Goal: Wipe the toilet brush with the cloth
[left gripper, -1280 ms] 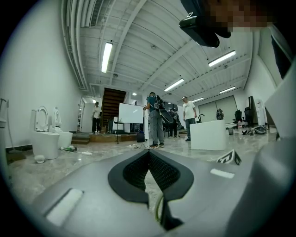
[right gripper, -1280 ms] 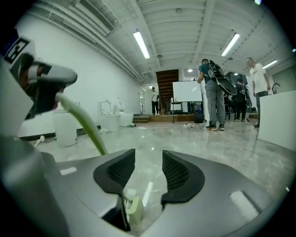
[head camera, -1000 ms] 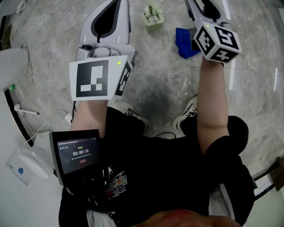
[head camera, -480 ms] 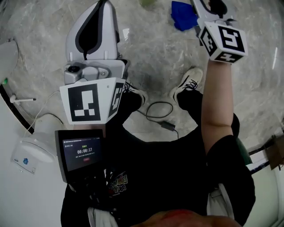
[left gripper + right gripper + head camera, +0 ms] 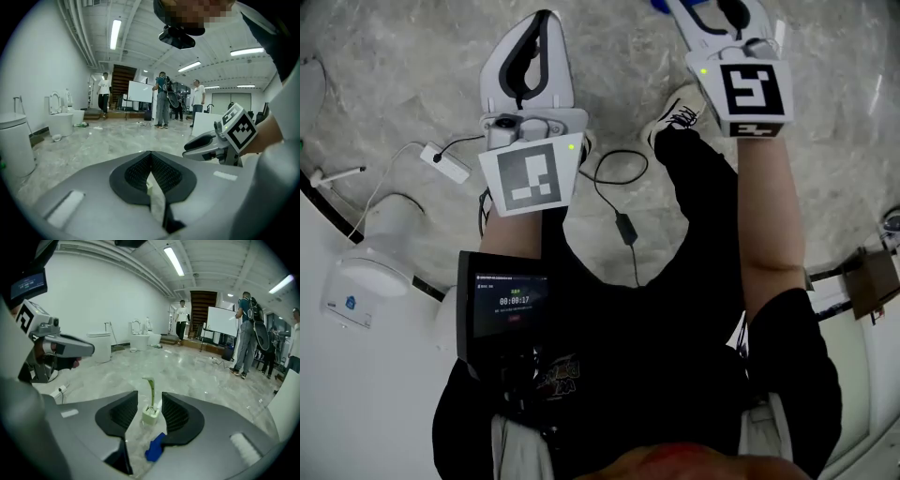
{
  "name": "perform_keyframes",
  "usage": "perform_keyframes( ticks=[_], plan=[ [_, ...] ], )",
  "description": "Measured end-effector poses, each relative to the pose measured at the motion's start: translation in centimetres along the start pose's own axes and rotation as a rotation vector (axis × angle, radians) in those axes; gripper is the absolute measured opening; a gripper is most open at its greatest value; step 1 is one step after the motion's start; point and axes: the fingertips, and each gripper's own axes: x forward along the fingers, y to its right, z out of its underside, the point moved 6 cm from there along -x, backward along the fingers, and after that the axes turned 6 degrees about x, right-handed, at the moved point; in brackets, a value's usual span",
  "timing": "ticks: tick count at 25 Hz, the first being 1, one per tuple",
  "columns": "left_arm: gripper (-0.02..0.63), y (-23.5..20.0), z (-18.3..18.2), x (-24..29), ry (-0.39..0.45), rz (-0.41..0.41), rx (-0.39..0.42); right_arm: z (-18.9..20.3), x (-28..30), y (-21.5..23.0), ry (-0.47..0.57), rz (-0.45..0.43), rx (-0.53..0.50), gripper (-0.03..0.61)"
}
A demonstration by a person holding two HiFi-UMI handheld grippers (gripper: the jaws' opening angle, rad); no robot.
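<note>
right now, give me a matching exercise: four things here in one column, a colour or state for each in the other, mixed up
1 toilet brush
2 cloth
3 left hand-held gripper
4 right hand-held gripper

a blue, on the floor
b jaws apart
c pale green, standing upright
d jaw tips together

Pairs: 1-c, 2-a, 3-d, 4-b. The right one's jaws have just closed slightly, on nothing.
</note>
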Motion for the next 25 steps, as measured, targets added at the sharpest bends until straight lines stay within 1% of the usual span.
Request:
perform_keyframes(
  ticks=[2, 5, 8, 10, 13, 17, 19, 21, 23, 25],
  plan=[
    [0.002, 0.9, -1.8, -1.5, -0.054, 0.031, -0.028, -1.9, -2.6, -0.7, -0.024, -0.015, 0.015, 0.163],
    [0.002, 1.3, -6.1, -3.8, -0.113, 0.057, -0.015, -5.9, -6.9, -0.5, -0.022, -0.020, 0.095, 0.160],
    [0.002, 1.1, -11.8, -5.5, -0.139, 0.056, -0.015, -10.6, -11.7, 0.8, 0.008, 0.003, 0.193, 0.158],
    [0.002, 1.1, -15.1, -5.6, -0.150, 0.067, -0.003, -13.6, -13.9, 2.4, 0.031, 0.020, 0.236, 0.159],
    [0.002, 1.1, -19.6, -5.4, -0.125, 0.079, -0.008, -17.7, -16.2, 3.9, 0.056, 0.046, 0.253, 0.159],
    [0.002, 1.4, -26.5, -8.0, -0.054, 0.076, -0.030, -24.2, -21.0, 2.7, 0.124, 0.038, 0.215, 0.160],
    [0.002, 2.1, -29.4, -9.0, -0.022, 0.079, -0.058, -27.1, -23.6, 2.3, 0.175, 0.038, 0.198, 0.158],
    [0.002, 2.7, -31.8, -8.8, -0.005, 0.086, -0.062, -29.0, -25.0, 2.6, 0.206, 0.047, 0.198, 0.155],
    [0.002, 3.3, -33.8, -8.6, 0.005, 0.090, -0.051, -30.2, -25.9, 3.2, 0.210, 0.062, 0.218, 0.151],
    [0.002, 3.7, -36.0, -10.6, 0.004, 0.064, -0.059, -31.6, -28.1, 2.5, 0.203, 0.067, 0.241, 0.143]
  ],
)
